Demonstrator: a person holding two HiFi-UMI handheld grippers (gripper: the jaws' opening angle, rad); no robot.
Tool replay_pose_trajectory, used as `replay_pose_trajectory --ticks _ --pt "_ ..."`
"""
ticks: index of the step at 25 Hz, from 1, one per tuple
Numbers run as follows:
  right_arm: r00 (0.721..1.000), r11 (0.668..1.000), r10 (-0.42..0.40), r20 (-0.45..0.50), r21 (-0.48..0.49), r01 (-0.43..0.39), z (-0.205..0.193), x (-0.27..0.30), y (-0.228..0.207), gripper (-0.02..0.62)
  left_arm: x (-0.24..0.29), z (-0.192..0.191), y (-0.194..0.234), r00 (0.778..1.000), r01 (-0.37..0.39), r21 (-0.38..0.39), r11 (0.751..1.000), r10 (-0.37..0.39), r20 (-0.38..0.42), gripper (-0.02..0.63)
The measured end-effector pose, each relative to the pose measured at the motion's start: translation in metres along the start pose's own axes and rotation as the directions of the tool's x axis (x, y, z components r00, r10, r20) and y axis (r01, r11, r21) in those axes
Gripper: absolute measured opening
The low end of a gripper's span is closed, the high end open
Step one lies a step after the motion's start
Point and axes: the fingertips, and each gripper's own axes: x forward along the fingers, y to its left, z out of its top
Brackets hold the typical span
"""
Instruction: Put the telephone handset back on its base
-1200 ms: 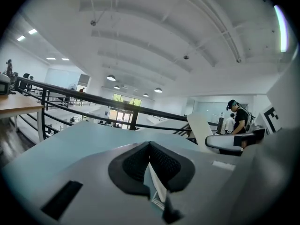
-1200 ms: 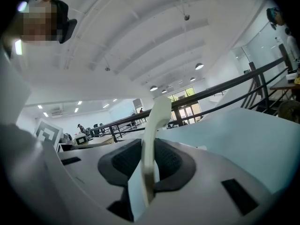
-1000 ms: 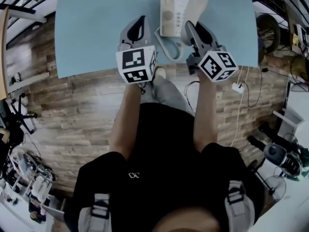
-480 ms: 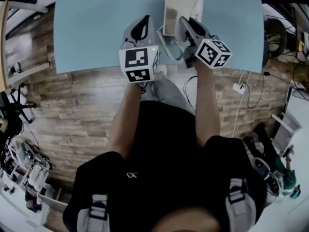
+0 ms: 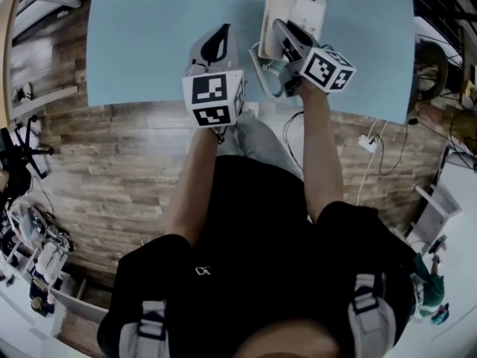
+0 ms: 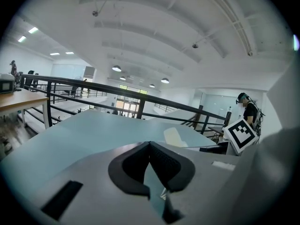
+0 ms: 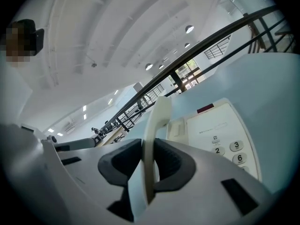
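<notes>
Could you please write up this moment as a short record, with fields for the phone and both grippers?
Surface: light blue table
Base: on the table's far side, keypad facing up
Handset: edge-on between the right jaws, over the base's left part; looks not yet seated
Cord: loops on the table beside the base
Right gripper: jaws pressed on the handset
Left gripper: jaws together, nothing between them, over the table left of the phone
</notes>
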Motion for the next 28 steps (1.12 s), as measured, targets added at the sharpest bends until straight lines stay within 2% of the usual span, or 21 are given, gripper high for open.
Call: replay_pose_trajectory --ticks 8,22,28 --pt "0.999 0.999 0.02 -0.034 0.034 -0.019 -0.007 0.01 0.0 0.08 -0.002 -0.002 0.005 1.0 -0.024 -0.006 1.0 0.024 -0.003 0.0" --pt "0.996 0.983 0.048 -0.072 0.179 -0.035 -0.014 0.014 -0.017 0.086 0.006 -0.005 0.006 1.0 -0.029 -0.014 0.999 0.028 -0.009 0.0" --pt "0.993 0.983 0.071 -0.096 0.174 -0.053 -0.014 0.022 -0.013 0.091 0.007 -0.004 0.009 1.0 -0.024 -0.015 1.0 0.024 -0.013 0.0"
